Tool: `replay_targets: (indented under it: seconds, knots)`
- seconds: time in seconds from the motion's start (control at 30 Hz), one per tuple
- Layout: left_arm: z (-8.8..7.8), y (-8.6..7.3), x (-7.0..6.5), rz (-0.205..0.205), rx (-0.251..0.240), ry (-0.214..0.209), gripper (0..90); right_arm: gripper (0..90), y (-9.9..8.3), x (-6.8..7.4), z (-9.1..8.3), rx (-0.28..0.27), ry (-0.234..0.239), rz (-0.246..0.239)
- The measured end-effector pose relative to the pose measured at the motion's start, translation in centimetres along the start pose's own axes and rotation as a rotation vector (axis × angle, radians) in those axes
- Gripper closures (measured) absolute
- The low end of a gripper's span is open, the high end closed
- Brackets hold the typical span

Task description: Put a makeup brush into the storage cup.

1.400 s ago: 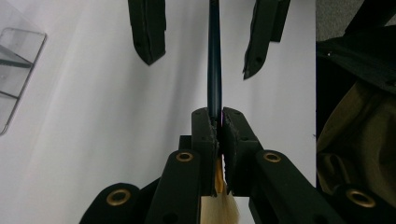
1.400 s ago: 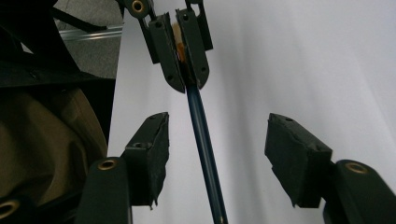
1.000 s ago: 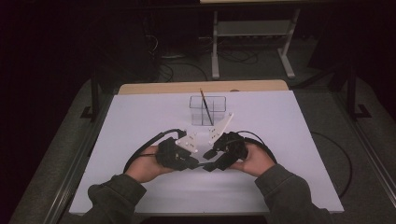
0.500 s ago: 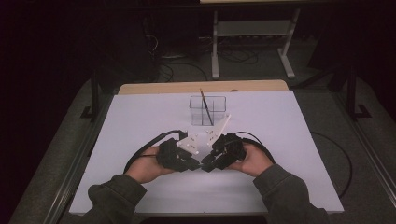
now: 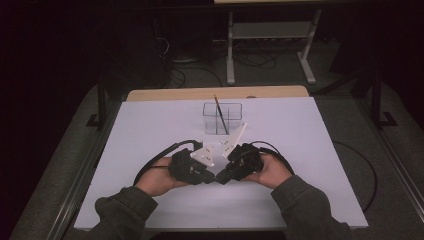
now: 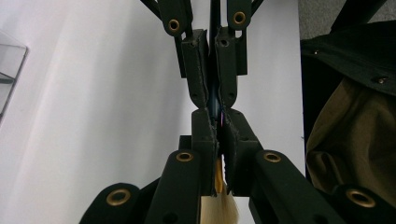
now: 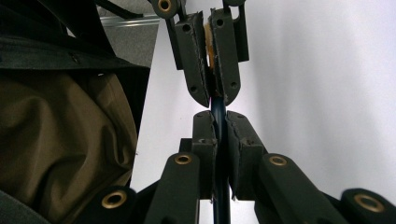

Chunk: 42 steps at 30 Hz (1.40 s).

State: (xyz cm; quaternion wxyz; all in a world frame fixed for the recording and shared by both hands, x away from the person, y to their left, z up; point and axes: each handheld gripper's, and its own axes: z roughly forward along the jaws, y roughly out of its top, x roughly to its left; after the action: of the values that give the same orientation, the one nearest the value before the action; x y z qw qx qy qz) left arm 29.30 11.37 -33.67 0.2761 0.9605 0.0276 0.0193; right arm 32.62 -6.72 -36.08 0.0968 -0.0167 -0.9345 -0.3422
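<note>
In the high view, the left claw [image 5: 209,176] and the right claw [image 5: 220,177] are meeting tip to tip over the white worktop [image 5: 150,135], near a clear holder [image 5: 222,118]. In the left gripper view, the left claw [image 6: 218,130] is gripping a brush [image 6: 223,205] at its bristle end. In the right gripper view, the right claw [image 7: 219,126], having just closed, is gripping the brush's blue handle [image 7: 220,186].

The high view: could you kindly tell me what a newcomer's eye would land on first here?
First, the two black tools meeting tip to tip at the near middle of the white table: the left tool and right tool both clamp one slim paintbrush, blue handle and pale bristles. Behind them stands a clear divided holder with a dark stick leaning in it.
</note>
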Motion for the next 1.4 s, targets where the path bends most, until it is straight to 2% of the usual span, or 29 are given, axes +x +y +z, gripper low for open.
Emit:
replay_targets:
  seconds: [0.23,0.37,0.53,0.83,0.9,1.2,1.4]
  knots:
    - [0.0,-0.3,0.1,-0.009,-0.020,-0.018,82.7,82.5,-0.1,0.0,0.0,-0.004,0.009,-0.011]
    - [-0.3,-0.4,0.1,-0.019,-0.033,-0.013,73.9,82.5,-0.2,0.1,-0.1,-0.005,0.007,-0.012]
    - [-0.5,-0.7,0.0,-0.030,-0.039,-0.007,69.5,82.5,-0.4,0.0,-0.4,-0.010,-0.002,-0.008]
    - [-0.6,-1.8,0.2,-0.057,-0.046,-0.003,67.9,82.5,-0.7,0.0,-0.9,-0.028,-0.005,0.001]
    - [-0.5,-1.9,0.2,-0.059,-0.046,-0.003,68.2,82.5,-0.7,0.0,-0.9,-0.030,-0.004,-0.001]
    - [-0.4,-2.0,0.3,-0.048,-0.045,-0.024,79.8,82.5,-0.7,0.0,-0.9,-0.034,-0.005,-0.015]
    - [-0.3,-1.8,0.2,-0.026,-0.020,-0.032,82.3,82.1,-0.7,0.1,-0.8,-0.022,0.008,-0.009]
